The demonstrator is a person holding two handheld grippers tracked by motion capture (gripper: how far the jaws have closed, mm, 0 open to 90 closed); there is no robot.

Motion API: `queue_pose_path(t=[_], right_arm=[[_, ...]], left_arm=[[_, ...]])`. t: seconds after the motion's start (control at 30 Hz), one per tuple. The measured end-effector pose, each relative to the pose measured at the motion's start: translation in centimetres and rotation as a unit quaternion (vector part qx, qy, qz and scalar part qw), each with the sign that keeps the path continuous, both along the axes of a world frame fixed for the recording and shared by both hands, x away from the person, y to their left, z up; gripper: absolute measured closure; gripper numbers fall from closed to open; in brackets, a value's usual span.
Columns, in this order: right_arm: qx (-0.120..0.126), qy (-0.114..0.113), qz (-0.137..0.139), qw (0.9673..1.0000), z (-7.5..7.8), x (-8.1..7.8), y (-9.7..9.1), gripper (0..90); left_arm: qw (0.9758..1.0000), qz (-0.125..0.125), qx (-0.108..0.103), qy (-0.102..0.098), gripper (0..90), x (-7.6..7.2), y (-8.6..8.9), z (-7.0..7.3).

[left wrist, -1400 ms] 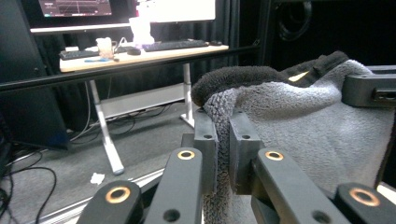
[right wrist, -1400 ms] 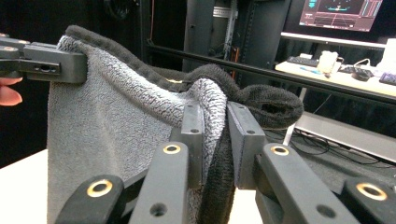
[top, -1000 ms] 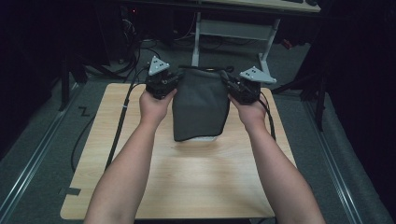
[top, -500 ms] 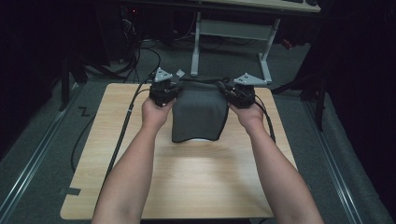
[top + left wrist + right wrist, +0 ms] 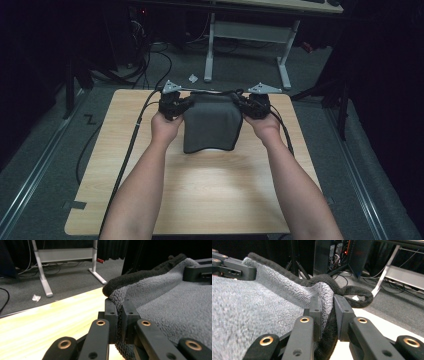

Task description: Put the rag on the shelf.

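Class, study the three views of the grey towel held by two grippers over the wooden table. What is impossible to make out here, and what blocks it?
- High view: the jaws of the left gripper and right gripper, masked by the gripper bodies and the grey terry towel.
- Left gripper view: the towel's right part, cut by the frame edge.
- High view: the light wooden table beneath the towel, covered.
- High view: the small white scrap on the floor, too small to identify.

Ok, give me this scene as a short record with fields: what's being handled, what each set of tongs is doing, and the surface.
item: dark grey towel, fleecy, folded
left tongs: shut on one far corner of the towel
right tongs: shut on the other far corner
towel position: far edge stretched between the two tongs, near edge draped onto the table
surface: light wooden table
hands: left hand and right hand, one on each side of the towel
background: white desk frame on grey carpet
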State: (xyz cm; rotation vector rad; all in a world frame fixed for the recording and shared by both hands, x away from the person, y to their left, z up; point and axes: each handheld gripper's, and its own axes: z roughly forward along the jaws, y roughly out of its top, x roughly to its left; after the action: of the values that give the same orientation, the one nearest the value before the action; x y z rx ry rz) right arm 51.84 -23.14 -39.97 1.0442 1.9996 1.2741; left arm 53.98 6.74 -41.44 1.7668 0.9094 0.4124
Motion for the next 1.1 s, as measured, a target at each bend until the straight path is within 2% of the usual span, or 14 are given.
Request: queue_pose_path(t=[0.1,0.33,0.6,0.83,0.97,1.1], right_arm=[[0.003,0.005,0.001,1.0,-0.5,0.1,0.0,78.5],[0.029,0.022,0.001,0.9993,-1.4,0.2,-0.1,78.3],[0.039,0.036,-0.001,0.9986,-2.2,0.4,-0.4,78.0],[0.066,0.06,-0.003,0.996,-3.2,0.6,-0.6,76.1],[0.076,0.07,-0.014,0.9946,-3.4,0.8,-0.7,67.9],[0.06,0.065,-0.042,0.9951,-3.2,0.8,-1.0,59.8]], left_arm=[[0.9999,0.0,-0.002,0.011,85.1,0.0,0.1,-0.5],[0.9993,-0.004,-0.021,0.032,85.0,0.0,0.6,-1.5],[0.9984,-0.016,-0.024,0.048,84.6,-0.2,0.6,-2.7],[0.9977,-0.018,-0.028,0.059,84.2,-0.5,0.9,-3.2],[0.9974,-0.015,-0.03,0.063,83.4,-0.7,1.1,-3.3],[0.9973,-0.014,-0.028,0.067,80.0,-0.8,1.2,-3.4]])
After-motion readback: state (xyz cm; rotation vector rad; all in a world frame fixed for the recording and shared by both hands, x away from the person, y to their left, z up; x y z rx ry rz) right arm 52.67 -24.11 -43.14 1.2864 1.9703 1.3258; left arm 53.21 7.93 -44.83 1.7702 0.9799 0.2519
